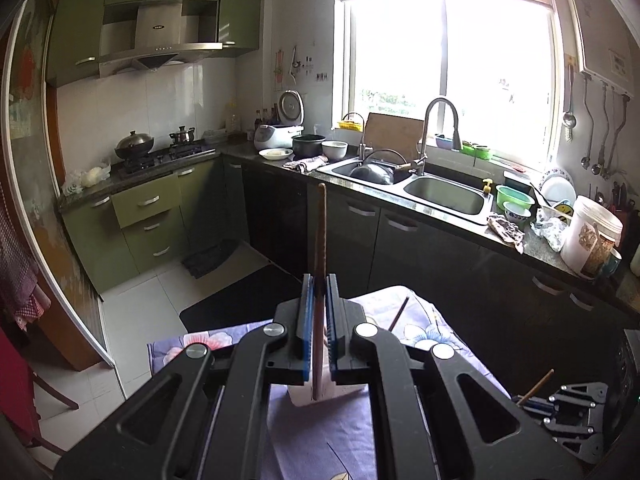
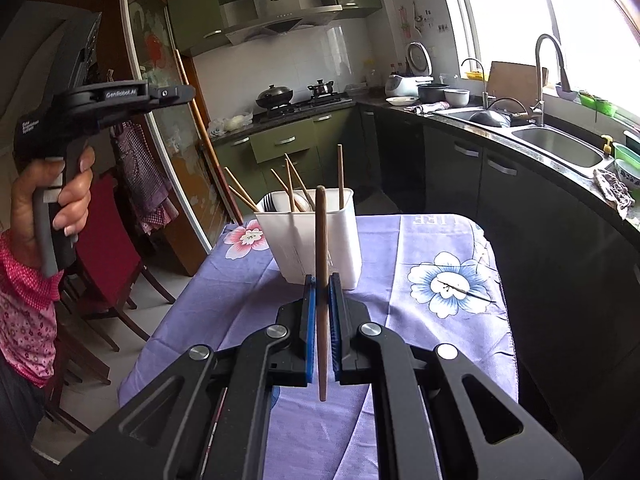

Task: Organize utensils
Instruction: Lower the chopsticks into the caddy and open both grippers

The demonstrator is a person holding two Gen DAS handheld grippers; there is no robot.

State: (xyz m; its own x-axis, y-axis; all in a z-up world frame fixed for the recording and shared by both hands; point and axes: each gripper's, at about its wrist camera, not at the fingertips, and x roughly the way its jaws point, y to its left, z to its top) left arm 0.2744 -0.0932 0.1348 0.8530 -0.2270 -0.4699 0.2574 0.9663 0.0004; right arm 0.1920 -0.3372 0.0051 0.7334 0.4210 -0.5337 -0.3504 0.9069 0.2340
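Left gripper (image 1: 319,280) clenched on a brown chopstick (image 1: 319,248), held upright between the blue pads (image 1: 306,312), high above the purple floral tablecloth (image 1: 320,432). White utensil holder (image 1: 304,398) just visible below the jaws. One more chopstick (image 1: 398,314) lying on the cloth to the far right.

Right gripper (image 2: 322,280) likewise closed on a second brown chopstick (image 2: 321,280), upright, just near of the white utensil holder (image 2: 344,236) standing at the far middle of the tablecloth (image 2: 400,340). Inside the holder: several wooden chopsticks (image 2: 290,184) leaning at angles, plus pale spoons (image 2: 276,202) (count hard to tell). A thin dark stick (image 2: 466,290) lying across the blue flower print on the right.

Readable writing: "GenRobot.AI" on the body of the left gripper (image 2: 132,98) seen from the right wrist, gripped by a hand (image 2: 52,196); mirrored letters "LIFE" on the far cloth edge. Range-hood badge (image 1: 157,27) too small to read.
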